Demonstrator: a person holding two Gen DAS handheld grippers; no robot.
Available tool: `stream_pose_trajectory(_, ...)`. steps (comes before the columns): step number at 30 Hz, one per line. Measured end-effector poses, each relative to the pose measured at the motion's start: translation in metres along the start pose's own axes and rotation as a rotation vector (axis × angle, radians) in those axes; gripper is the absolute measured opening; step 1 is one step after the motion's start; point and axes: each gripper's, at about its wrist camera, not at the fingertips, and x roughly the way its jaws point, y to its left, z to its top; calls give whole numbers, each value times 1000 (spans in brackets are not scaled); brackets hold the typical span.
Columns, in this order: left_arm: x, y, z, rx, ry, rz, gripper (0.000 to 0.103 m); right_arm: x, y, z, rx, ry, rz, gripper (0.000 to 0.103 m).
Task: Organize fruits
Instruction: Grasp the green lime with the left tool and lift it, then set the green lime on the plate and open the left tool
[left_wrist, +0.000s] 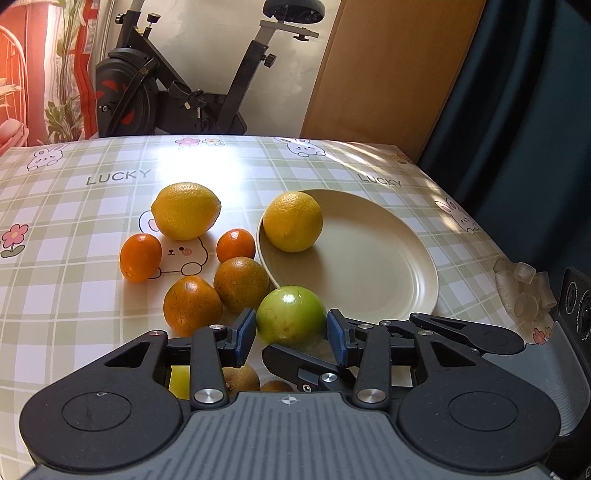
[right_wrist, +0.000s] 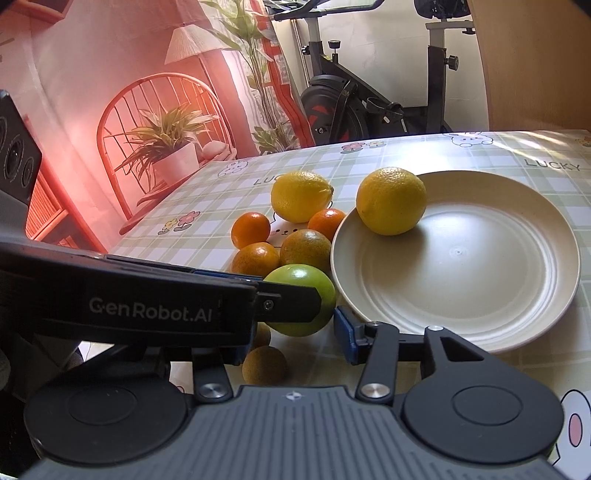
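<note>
left tongs (left_wrist: 291, 334) bracket the green fruit (left_wrist: 291, 318) beside the plate (left_wrist: 388, 266); grip unclear.
squeeze gently at its widest part, lift over the rim. right tongs (right_wrist: 295, 339) released.

the table (left_wrist: 92, 206) wears a green-and-white checked cloth printed with bunnies, flowers and the word lucky. on it sits a cream plate (left_wrist: 388, 277) with one lemon (left_wrist: 292, 221) at its rim. beside the plate lie another lemon (left_wrist: 184, 210), four oranges clustered close together (left_wrist: 240, 283), a green fruit (left_wrist: 290, 317) just off the plate's edge, and small brown fruits (right_wrist: 264, 365) nearer the front.
</note>
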Motion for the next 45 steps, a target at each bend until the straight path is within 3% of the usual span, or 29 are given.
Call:
stream_pose_trajectory(6,1,-13,13,32,-28,-14,44,-16,2,9,-20,-78,-23,49)
stream_pose_trajectory(15,26,-25,35,60,-29,-11,45,-15,-16,24,-16,-100,-72,49)
stream_pose_trajectory(33,63,-7,51,21,26,41,45,24,-43,41,38,-54,-58,49)
stream_pose_trajectory(45,66,-4,52,-11,25,45,45,35,-41,43,72,-29,-108,49)
